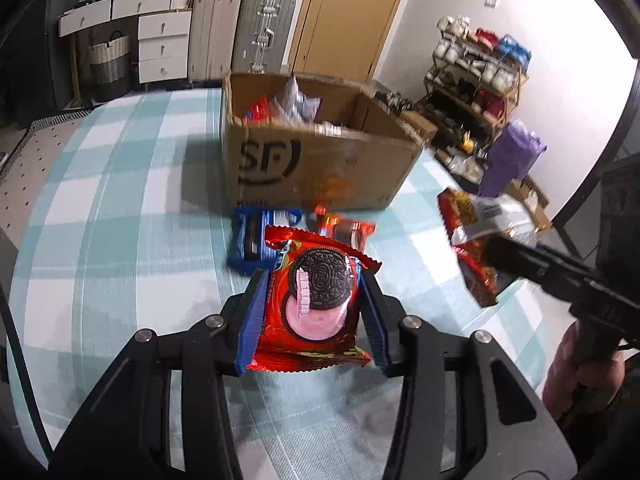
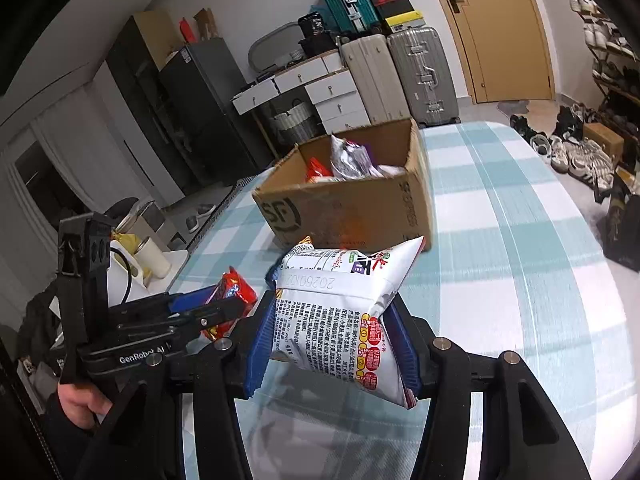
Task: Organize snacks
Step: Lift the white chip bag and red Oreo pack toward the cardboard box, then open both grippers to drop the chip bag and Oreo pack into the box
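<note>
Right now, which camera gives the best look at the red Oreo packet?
The left wrist view: the red Oreo packet faces the lens, clamped in the left gripper, cookie picture plain. The right wrist view shows only its crumpled end, edge-on, beside the white snack bag in the right gripper.

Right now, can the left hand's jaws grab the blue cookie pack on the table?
Probably not yet. The left gripper is already shut on the red Oreo pack, so its jaws are full. The blue cookie pack lies just ahead, near the cardboard box, otherwise unblocked.
</note>
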Motion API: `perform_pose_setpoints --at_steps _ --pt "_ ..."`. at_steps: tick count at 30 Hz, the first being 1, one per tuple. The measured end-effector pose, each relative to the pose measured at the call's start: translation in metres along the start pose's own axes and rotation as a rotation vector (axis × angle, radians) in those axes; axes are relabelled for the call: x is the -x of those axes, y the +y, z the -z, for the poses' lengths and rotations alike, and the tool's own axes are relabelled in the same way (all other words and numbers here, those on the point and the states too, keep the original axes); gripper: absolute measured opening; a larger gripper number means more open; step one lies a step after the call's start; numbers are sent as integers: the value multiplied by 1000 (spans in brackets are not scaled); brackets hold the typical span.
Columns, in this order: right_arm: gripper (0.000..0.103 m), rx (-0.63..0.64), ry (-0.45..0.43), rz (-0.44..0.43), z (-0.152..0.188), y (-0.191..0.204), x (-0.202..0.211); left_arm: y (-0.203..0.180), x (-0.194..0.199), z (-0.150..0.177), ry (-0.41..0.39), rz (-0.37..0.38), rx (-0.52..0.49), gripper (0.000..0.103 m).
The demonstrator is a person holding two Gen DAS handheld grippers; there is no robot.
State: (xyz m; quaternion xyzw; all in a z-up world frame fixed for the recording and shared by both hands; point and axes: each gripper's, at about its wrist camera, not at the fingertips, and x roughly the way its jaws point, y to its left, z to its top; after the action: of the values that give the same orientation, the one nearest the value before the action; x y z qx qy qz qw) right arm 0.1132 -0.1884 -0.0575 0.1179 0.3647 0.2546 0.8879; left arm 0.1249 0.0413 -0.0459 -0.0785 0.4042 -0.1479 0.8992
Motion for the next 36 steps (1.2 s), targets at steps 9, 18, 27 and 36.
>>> perform_pose_setpoints --at_steps 9,18,27,36 --pt "54 20 -7 0 -42 9 -9 -2 15 -48 -29 49 -43 42" --pt "54 58 -25 -10 -99 17 -28 4 8 -110 -30 66 -63 42" --pt "54 92 -31 -5 -143 18 -44 3 -19 -168 -20 65 -83 42" --pt "54 80 -27 9 -179 1 -69 -2 -52 -216 4 64 -102 42"
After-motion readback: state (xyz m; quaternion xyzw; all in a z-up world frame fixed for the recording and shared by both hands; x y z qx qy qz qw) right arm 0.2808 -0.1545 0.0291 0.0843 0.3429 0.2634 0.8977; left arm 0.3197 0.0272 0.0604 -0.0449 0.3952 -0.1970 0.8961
